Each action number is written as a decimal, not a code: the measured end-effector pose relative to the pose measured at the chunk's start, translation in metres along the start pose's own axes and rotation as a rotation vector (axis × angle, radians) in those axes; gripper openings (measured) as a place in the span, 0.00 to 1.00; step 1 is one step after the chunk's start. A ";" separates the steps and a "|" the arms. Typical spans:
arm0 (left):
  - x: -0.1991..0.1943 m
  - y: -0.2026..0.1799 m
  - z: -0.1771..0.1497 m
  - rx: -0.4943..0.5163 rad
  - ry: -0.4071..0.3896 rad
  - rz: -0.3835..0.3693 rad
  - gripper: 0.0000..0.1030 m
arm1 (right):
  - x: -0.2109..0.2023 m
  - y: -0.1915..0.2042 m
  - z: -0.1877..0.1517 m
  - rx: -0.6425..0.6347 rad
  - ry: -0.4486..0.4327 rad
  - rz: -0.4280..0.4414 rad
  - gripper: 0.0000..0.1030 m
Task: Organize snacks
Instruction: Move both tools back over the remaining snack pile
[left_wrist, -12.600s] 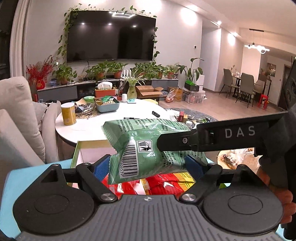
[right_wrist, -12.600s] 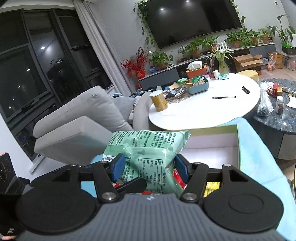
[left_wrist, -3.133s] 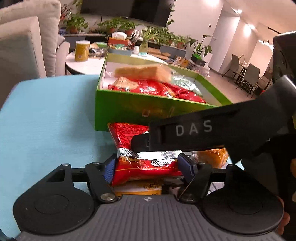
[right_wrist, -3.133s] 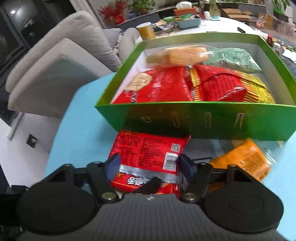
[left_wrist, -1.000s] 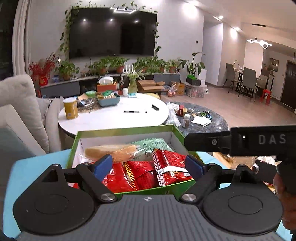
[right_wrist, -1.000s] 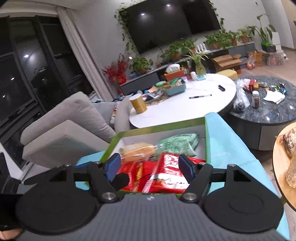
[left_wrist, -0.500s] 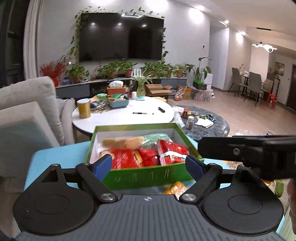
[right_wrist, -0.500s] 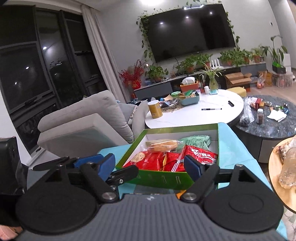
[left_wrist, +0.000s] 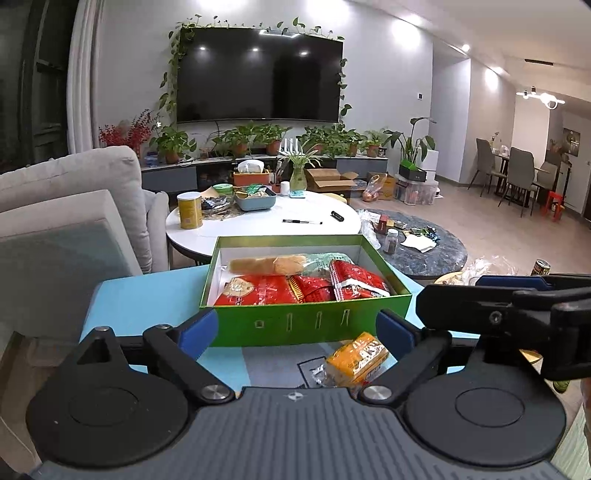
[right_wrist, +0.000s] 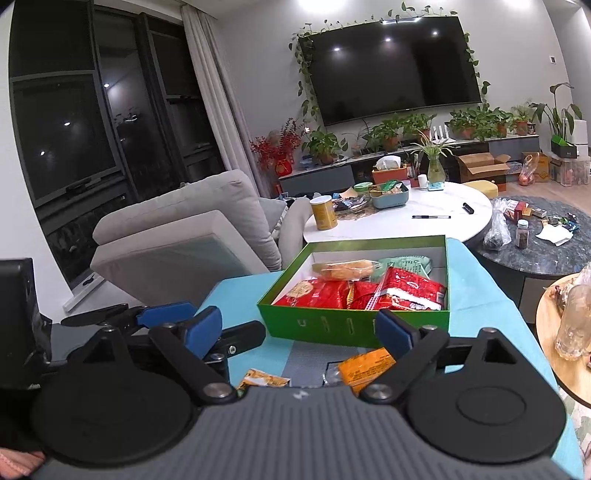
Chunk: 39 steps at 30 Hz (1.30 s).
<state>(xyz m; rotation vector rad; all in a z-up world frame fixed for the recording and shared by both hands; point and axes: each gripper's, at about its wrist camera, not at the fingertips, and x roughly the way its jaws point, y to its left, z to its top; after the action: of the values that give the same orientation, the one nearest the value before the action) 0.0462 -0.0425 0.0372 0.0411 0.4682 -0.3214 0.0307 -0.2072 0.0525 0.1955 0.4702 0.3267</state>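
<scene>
A green box sits on the light blue table. It holds red snack packs, a bread pack and a pale green pack. On the grey mat in front of the box lies an orange snack pack, also visible in the right wrist view beside a smaller orange-and-white pack. My left gripper hangs back from the box, its jaws opening with nothing between them. My right gripper is open and empty, near the box front.
A grey sofa stands to the left. Behind the box are a white round table with a yellow can and a dark marble table. At the right is a wooden round table with a clear bag.
Both grippers have drawn back from the box and risen slightly. The box looks smaller, and the orange pack in front of it has come into view. The left jaws have widened.
</scene>
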 end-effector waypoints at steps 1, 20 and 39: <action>-0.002 0.000 -0.003 -0.002 0.001 0.002 0.89 | -0.001 0.001 -0.001 -0.003 -0.001 -0.001 0.57; 0.011 0.016 -0.092 -0.160 0.260 0.062 0.90 | 0.008 -0.005 -0.055 0.030 0.114 -0.053 0.57; 0.055 -0.010 -0.098 -0.122 0.373 0.041 0.79 | 0.013 -0.036 -0.075 0.095 0.165 -0.135 0.57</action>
<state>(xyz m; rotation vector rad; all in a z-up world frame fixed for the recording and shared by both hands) 0.0467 -0.0575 -0.0749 -0.0091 0.8553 -0.2446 0.0154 -0.2275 -0.0276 0.2293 0.6592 0.1889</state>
